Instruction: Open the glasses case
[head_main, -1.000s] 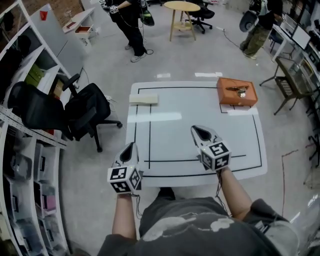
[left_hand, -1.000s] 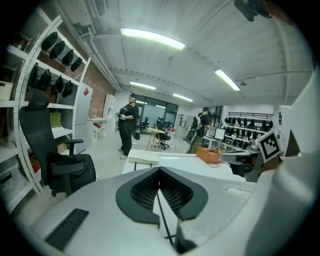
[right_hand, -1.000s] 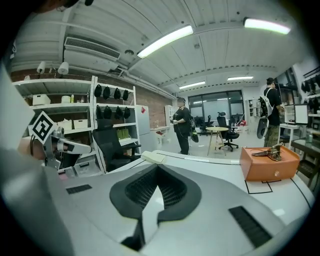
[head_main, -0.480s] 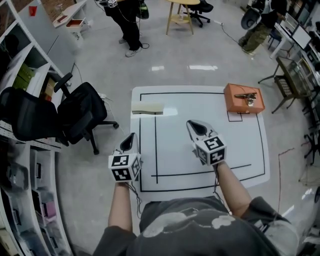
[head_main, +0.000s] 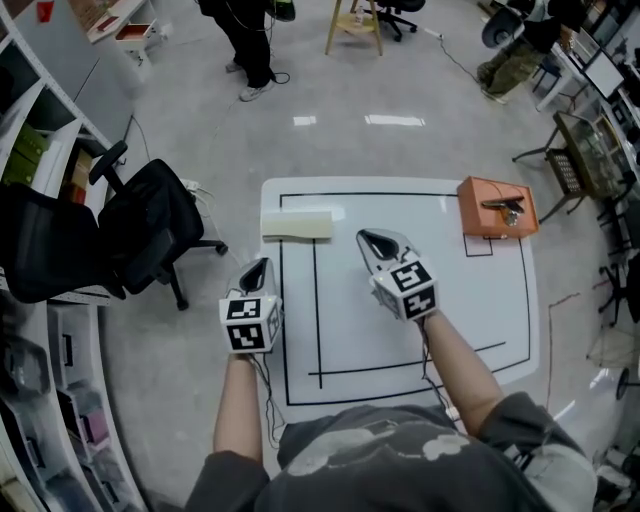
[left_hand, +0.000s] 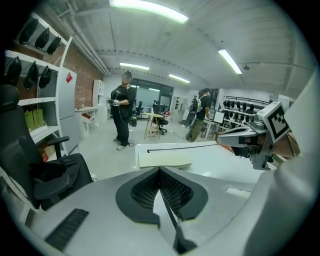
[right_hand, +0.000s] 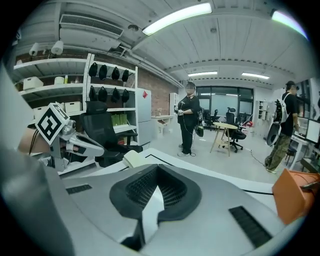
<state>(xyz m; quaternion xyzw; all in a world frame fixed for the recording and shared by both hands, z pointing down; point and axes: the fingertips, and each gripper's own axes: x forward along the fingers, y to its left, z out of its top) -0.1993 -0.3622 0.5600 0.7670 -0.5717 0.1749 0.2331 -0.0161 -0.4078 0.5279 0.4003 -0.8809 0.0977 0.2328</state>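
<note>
Over the table (head_main: 470, 300), the left gripper (head_main: 258, 266) and right gripper (head_main: 376, 240), both closed and empty, are nearing the closed cream glasses case (head_main: 297, 224).

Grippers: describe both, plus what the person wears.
The left gripper and right gripper are pale grey wedge-shaped shells with black ribbed pads. Each carries a white cube with black square markers. Thin cables trail along the forearms. The person wears a dark grey short-sleeved shirt with a pale print.

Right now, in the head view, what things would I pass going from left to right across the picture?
Black office chair → cream glasses case → right gripper → orange box.
</note>
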